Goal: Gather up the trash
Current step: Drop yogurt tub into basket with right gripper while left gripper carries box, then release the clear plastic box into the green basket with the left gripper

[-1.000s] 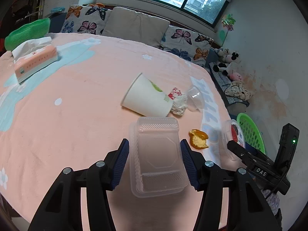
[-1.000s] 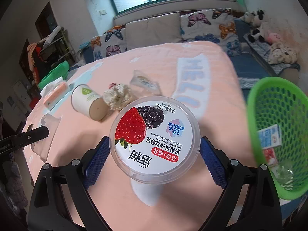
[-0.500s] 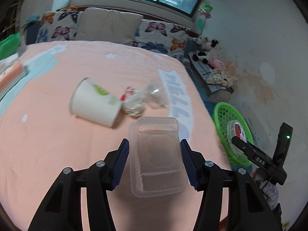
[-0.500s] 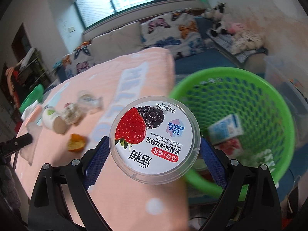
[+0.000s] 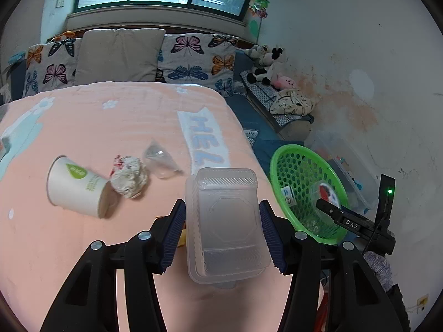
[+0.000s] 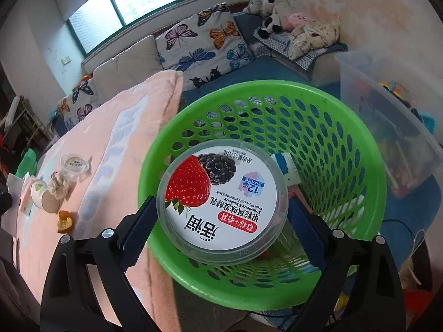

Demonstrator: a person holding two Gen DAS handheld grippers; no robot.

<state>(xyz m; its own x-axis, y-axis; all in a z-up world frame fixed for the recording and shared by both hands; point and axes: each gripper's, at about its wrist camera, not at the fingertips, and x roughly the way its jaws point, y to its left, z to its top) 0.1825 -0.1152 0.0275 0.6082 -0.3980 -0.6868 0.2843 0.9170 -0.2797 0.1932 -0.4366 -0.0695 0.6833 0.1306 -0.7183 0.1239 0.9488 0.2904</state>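
Observation:
My left gripper (image 5: 223, 232) is shut on a clear plastic food box (image 5: 224, 221), held above the pink table near its right edge. My right gripper (image 6: 221, 221) is shut on a round yogurt tub (image 6: 221, 199) with a strawberry label, held over the green mesh basket (image 6: 346, 144). The basket also shows in the left wrist view (image 5: 279, 160), with the right gripper (image 5: 357, 221) over it. A small carton (image 6: 286, 167) lies inside the basket. On the table lie a paper cup (image 5: 74, 186), a crumpled paper wad (image 5: 128, 178) and a clear small cup (image 5: 160, 161).
An orange peel (image 6: 65, 220) lies on the pink tablecloth (image 5: 110, 121). A clear storage bin (image 6: 387, 127) stands right of the basket. A sofa with butterfly cushions (image 5: 191, 55) lines the far wall, with stuffed toys (image 5: 265, 61) on a bench.
Both grippers swung right. The right gripper carried the yogurt tub from over the table to over the green basket. The left gripper with the clear box moved toward the table's right edge.

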